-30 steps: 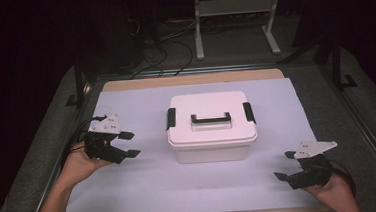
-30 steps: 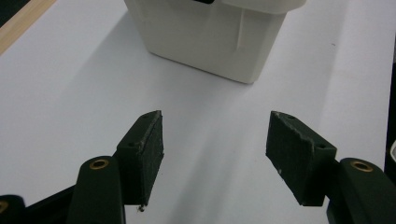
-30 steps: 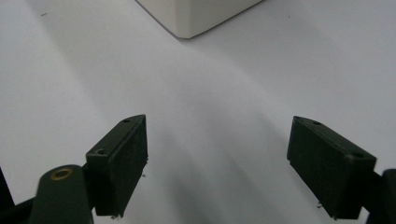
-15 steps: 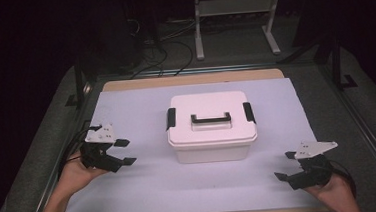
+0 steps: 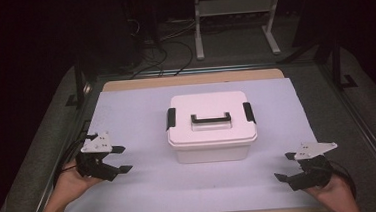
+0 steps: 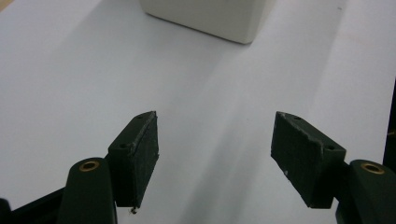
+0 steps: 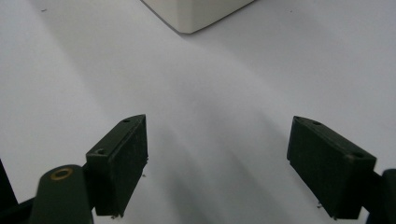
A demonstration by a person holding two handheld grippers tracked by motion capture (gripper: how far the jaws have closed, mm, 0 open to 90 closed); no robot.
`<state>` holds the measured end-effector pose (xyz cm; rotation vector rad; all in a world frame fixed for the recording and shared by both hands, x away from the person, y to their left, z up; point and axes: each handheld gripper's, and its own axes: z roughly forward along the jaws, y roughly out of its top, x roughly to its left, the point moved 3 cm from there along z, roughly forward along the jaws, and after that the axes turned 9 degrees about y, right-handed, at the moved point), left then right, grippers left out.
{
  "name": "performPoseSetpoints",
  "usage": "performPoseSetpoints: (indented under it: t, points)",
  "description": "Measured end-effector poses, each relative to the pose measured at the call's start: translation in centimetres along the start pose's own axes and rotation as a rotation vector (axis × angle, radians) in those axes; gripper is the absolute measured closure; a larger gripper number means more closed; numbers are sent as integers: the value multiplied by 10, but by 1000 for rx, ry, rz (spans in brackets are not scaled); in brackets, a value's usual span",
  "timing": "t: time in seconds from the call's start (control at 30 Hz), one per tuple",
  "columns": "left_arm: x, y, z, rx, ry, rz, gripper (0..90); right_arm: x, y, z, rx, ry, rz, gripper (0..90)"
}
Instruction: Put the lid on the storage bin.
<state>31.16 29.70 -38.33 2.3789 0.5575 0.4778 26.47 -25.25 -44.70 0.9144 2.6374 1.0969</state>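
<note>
A white lidded box (image 5: 211, 127) with a black handle (image 5: 211, 118) and black side latches stands closed in the middle of the white sheet (image 5: 141, 114). My left gripper (image 5: 123, 159) hovers low over the sheet to the box's left, jaws open and empty; they have just widened a little. In the left gripper view the left gripper (image 6: 215, 144) points toward a corner of the box (image 6: 210, 16). My right gripper (image 5: 284, 166) rests near the front right, open, with nothing between its jaws. The right gripper (image 7: 217, 154) faces another corner of the box (image 7: 196, 11).
The sheet covers a wooden tabletop (image 5: 189, 80) with dark rails on both sides. Behind the table lie cables (image 5: 171, 42) and the legs of a metal stand (image 5: 235, 27) on a dark floor.
My left gripper has drifted left and toward the near edge, sinking closer to the sheet. The right gripper and the box have stayed where they were.
</note>
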Motion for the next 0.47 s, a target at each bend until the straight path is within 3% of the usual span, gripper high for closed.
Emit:
performPoseSetpoints:
  t: [0.47]
  points:
    - [-10,-19,0,10,14,-26,257,3,-3,-2,-2,-2,5,200]
